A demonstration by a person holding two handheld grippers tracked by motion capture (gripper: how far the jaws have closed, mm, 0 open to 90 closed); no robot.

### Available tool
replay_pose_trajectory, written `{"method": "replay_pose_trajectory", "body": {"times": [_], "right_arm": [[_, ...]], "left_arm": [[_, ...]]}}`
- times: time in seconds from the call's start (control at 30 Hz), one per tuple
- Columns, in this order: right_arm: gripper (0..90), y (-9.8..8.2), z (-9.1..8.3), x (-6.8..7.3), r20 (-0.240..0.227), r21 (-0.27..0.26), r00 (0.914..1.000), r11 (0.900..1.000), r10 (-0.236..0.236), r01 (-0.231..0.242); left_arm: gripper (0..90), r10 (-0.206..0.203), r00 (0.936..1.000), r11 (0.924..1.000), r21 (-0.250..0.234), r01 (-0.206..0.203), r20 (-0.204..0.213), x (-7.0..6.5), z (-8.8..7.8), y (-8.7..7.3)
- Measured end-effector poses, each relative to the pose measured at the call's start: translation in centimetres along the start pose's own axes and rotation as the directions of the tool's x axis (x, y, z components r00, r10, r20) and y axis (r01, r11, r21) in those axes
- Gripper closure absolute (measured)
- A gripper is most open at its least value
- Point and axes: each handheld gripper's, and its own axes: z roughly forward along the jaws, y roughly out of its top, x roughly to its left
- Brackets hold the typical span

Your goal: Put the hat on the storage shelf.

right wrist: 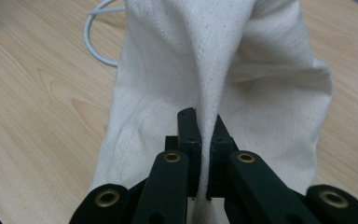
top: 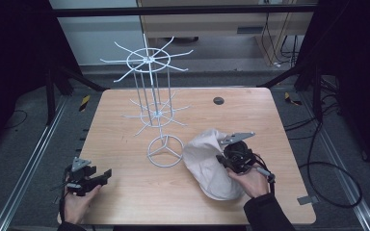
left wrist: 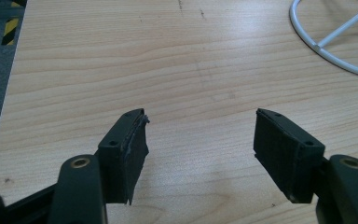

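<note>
1. wooden table (top: 125, 192): light wood-grain top, rounded corners, faint scuffs in the left gripper view.
2. white wire rack (top: 154, 113): stands upright near the table's centre on a ring base.
3. cream cloth (top: 204, 161): lies just right of the ring base.
4. dark round disc (top: 218, 100): sits near the far edge.

High view: was fixed above the person's side, faced forward and down, took in the whole table (top: 125, 202). Left gripper view: sat low and close over the tabletop, looked along its jaws toward the rack (left wrist: 328, 44) base. Right gripper view: sat very close to the cloth (right wrist: 261, 70). All three shared the rack's ring base and tabletop.
</note>
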Motion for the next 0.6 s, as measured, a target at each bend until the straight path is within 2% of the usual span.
{"method": "replay_pose_trajectory", "body": {"times": [0.1, 0.17, 0.2, 0.23, 0.27, 0.33, 0.47, 0.5, 0.6], "right_arm": [[88.3, 0.0, -0.6, -0.1, 0.001, -0.022, 1.0000, 1.000, 0.006, -0.006], [88.3, 0.0, -1.1, -0.3, 0.002, -0.049, 0.9999, 0.999, 0.015, -0.015], [88.3, -0.1, -1.7, -0.4, 0.005, -0.080, 0.9998, 0.997, 0.020, -0.020], [88.3, -0.1, -1.7, -0.4, 0.005, -0.080, 0.9998, 0.997, 0.020, -0.020], [88.3, -0.1, -2.2, -0.5, 0.007, -0.114, 0.9997, 0.993, 0.025, -0.024], [88.3, -0.2, -2.4, -0.5, 0.011, -0.133, 0.9997, 0.991, 0.022, -0.020], [88.3, -0.3, -3.4, -0.6, 0.013, -0.212, 0.9997, 0.977, 0.019, -0.016], [88.3, -0.3, -3.9, -0.6, 0.020, -0.250, 0.9997, 0.968, 0.017, -0.012], [88.3, -0.3, -4.7, -0.6, 0.029, -0.309, 0.9994, 0.951, 0.017, -0.007]], "left_arm": [[34.5, -0.002, 1.0000, 1.0000, 0.002, 0.002, 0.002, 0.0, 0.0, 0.0], [34.5, -0.004, 1.0000, 1.0000, 0.006, 0.004, 0.002, 0.0, 0.0, 0.0], [34.5, -0.004, 1.0000, 1.0000, 0.005, 0.004, 0.004, 0.0, 0.1, 0.0], [34.5, -0.003, 1.0000, 1.0000, 0.005, 0.003, 0.004, 0.0, 0.1, 0.0], [34.5, -0.006, 1.0000, 1.0000, 0.002, 0.006, 0.003, 0.0, 0.1, 0.0], [34.4, -0.005, 1.0000, 1.0000, 0.004, 0.005, 0.003, 0.0, 0.0, 0.0], [34.4, -0.006, 1.0000, 1.0000, 0.007, 0.006, 0.000, 0.0, 0.1, 0.0], [34.4, -0.006, 1.0000, 1.0000, 0.006, 0.006, -0.002, 0.0, 0.1, 0.0], [34.5, -0.012, 0.9999, 0.9999, 0.005, 0.012, -0.003, 0.1, 0.1, 0.0]]}}
